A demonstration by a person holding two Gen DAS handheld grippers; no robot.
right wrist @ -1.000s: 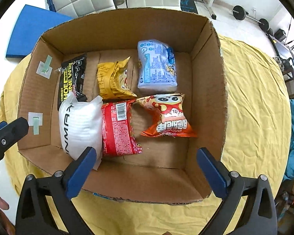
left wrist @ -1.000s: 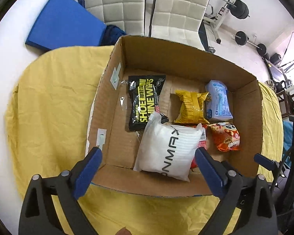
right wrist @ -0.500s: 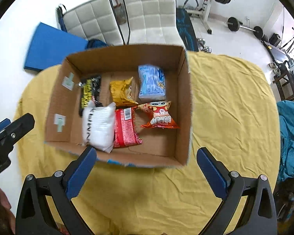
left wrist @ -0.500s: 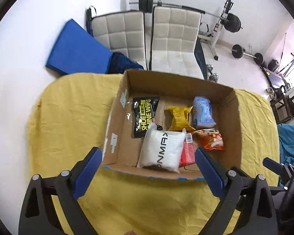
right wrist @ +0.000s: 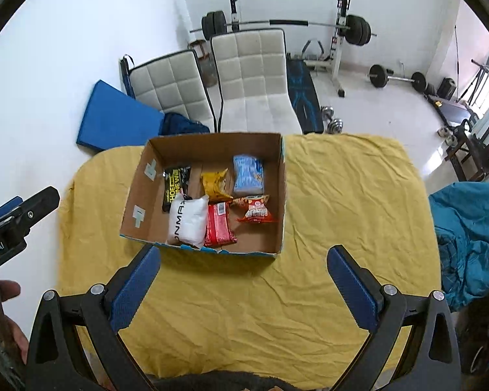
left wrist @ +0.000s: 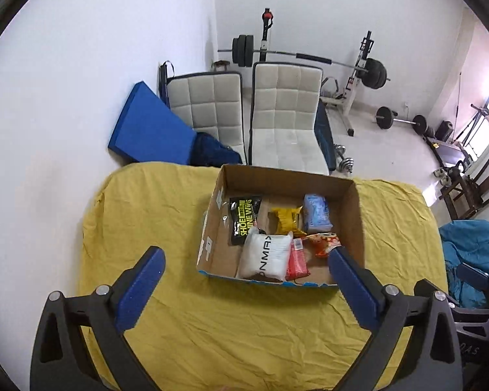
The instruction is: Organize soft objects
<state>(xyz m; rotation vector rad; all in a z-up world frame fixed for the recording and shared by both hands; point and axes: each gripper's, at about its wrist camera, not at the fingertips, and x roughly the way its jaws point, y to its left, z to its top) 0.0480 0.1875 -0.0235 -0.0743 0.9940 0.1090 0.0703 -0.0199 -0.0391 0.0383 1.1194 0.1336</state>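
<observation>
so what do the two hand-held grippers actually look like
Both match: the left hand-held gripper and right hand-held gripper have black angular plastic frames with triangular cutouts, silver bolts, and blue textured pads. White lettering marks the left one's side in the right wrist view.

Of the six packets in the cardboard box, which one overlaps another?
The white packet: its top end lies over the lower corner of the black shoe-wipes packet. The other packets lie side by side without covering one another.

Bright daylight, sharp focus, fisheye-warped dark edges.
</observation>
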